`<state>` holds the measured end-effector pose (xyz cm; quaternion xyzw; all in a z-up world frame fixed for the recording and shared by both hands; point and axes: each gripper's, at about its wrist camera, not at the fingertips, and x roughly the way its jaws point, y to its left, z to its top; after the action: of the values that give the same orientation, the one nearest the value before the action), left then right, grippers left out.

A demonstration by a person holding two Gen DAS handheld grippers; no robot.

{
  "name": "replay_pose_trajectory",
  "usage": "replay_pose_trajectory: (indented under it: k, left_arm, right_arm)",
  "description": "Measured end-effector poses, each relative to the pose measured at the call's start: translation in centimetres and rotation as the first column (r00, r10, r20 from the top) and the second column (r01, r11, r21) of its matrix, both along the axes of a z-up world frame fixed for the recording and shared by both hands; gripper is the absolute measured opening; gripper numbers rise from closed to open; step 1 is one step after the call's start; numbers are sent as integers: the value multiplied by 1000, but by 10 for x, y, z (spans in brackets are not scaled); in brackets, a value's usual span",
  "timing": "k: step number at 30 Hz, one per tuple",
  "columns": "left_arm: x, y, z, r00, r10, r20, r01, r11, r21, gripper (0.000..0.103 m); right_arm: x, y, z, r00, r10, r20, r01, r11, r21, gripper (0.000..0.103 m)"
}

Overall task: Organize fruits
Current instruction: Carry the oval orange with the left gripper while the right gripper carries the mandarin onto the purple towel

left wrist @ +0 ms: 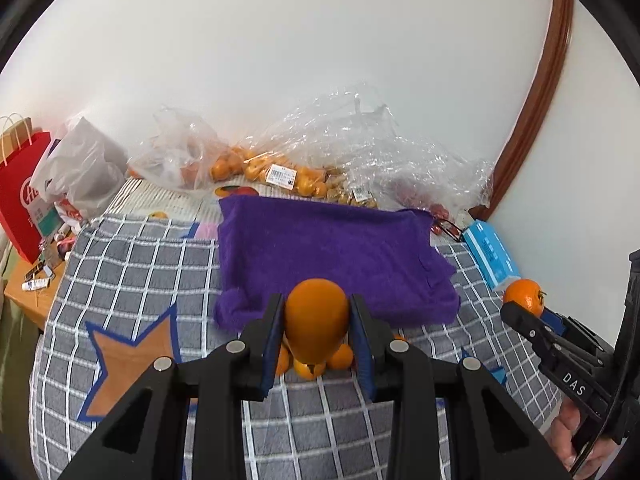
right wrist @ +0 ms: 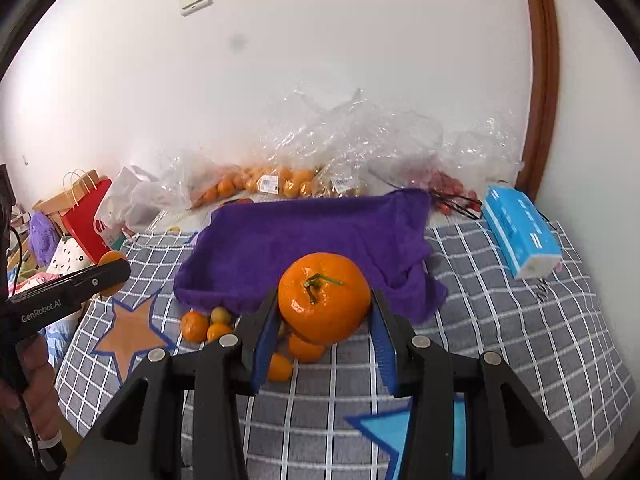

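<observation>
My left gripper (left wrist: 317, 316) is shut on an orange (left wrist: 316, 326), held above the checked blanket near the front edge of the purple towel (left wrist: 332, 256). My right gripper (right wrist: 325, 312) is shut on a larger stemmed orange (right wrist: 324, 298), also near the towel's (right wrist: 312, 236) front edge. Several small oranges (right wrist: 200, 326) lie loose on the blanket under and left of the grippers; some show below the left gripper's orange (left wrist: 340, 356). The right gripper with its orange (left wrist: 524, 298) shows at the right in the left wrist view. The left gripper (right wrist: 108, 276) shows at the left in the right wrist view.
Clear plastic bags of oranges (left wrist: 272, 172) and red fruit (right wrist: 452, 188) lie along the wall behind the towel. A blue tissue pack (right wrist: 520, 232) lies at the right, glasses (left wrist: 450, 229) beside it. A red paper bag (left wrist: 20, 200) and a white bag (left wrist: 80, 168) stand at the left.
</observation>
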<state>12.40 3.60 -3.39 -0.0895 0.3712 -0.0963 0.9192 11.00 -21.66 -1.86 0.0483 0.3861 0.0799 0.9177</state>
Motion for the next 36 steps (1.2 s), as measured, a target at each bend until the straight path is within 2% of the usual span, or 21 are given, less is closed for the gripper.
replay_pose_trajectory:
  k: [10,17,29,36]
  left_arm:
    - [61,-9,-4,1000,7,-15,-7,1000,5,31]
    - [107,-9,-24,998,24,-59,-24,1000,12,31]
    - [173,-12,-73,989,28,-146,-23,999,31,31]
    - [201,-16,-107,974,25,-227,-13,999,51,31]
  right_arm:
    - [66,-13,-12,1000,-4,-26,4,1000,-8,43]
    - [108,-18,-32,999,-7,-43,6,1000,-22,43]
    - [175,-25,-93,992,-32,-121,29,999,-22,43]
    - [202,-26,-135,981,-42,-192,37,999,-28,43]
